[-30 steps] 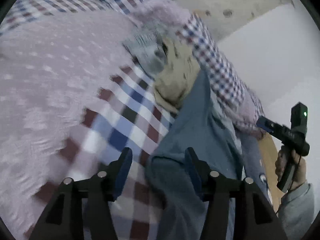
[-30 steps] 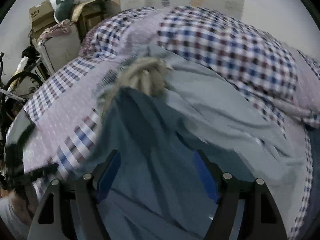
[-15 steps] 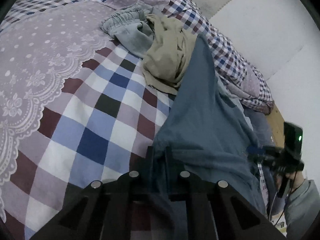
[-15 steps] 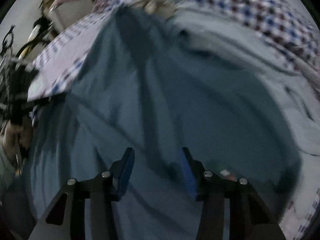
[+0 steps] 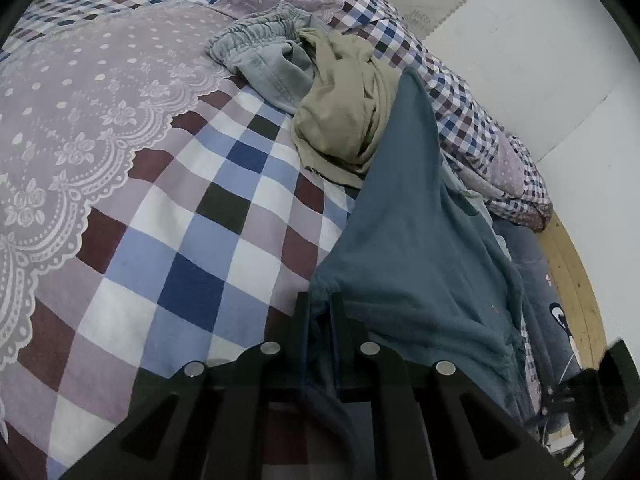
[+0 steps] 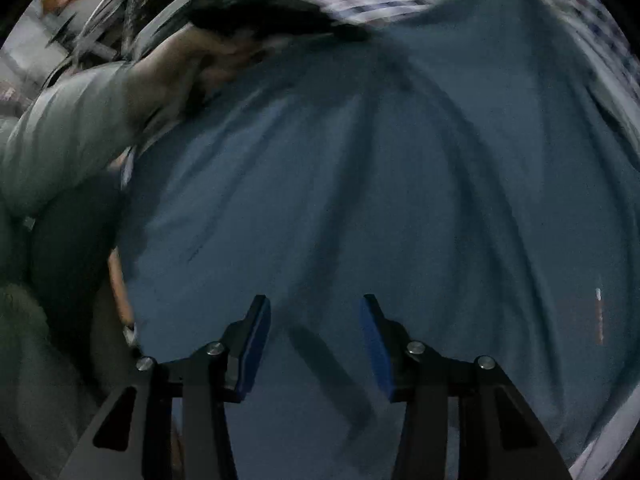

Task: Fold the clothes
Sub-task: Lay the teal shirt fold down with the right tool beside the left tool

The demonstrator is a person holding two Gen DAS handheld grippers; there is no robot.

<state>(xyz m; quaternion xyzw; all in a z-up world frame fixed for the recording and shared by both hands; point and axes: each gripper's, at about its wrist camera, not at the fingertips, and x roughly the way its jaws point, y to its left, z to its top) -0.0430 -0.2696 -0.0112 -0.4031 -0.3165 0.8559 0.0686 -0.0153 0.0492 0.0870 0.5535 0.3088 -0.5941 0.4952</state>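
Where clamped: blue garment (image 5: 416,248) between left fingers (image 5: 301,316)

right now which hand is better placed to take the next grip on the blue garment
Right. The right gripper is open and hovers over the blue garment, free to pinch. The left gripper is already shut on a corner of it, so it should hold.

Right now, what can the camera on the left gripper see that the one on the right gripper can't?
Only the left wrist view shows the checked bedspread, the beige garment, the grey trousers and the left gripper shut on a blue garment's edge. Only the right wrist view shows the open right gripper and a person's sleeve. Both show the blue garment.
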